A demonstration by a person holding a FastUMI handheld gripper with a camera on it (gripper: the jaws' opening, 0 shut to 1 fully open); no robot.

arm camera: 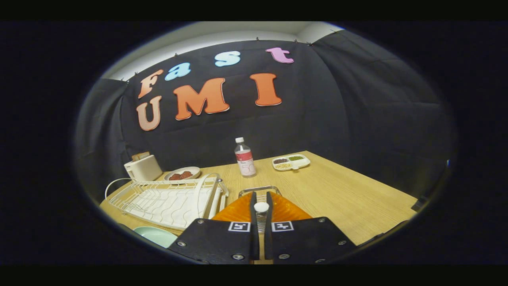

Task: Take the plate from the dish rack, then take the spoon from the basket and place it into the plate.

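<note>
My gripper is shut on the spoon. The spoon's white rounded end and pale stem stand upright between the two fingers. Right under and beyond the fingers lies the orange basket, with a metal handle at its far end. To the left of the basket stands the white wire dish rack, with no plate showing in it. A pale green plate rests on the table in front of the rack, left of my fingers, and only part of it shows.
On the wooden table beyond the basket stands a water bottle. A divided white tray of food sits at the far right. Behind the rack are a white toaster and a dish of brown food.
</note>
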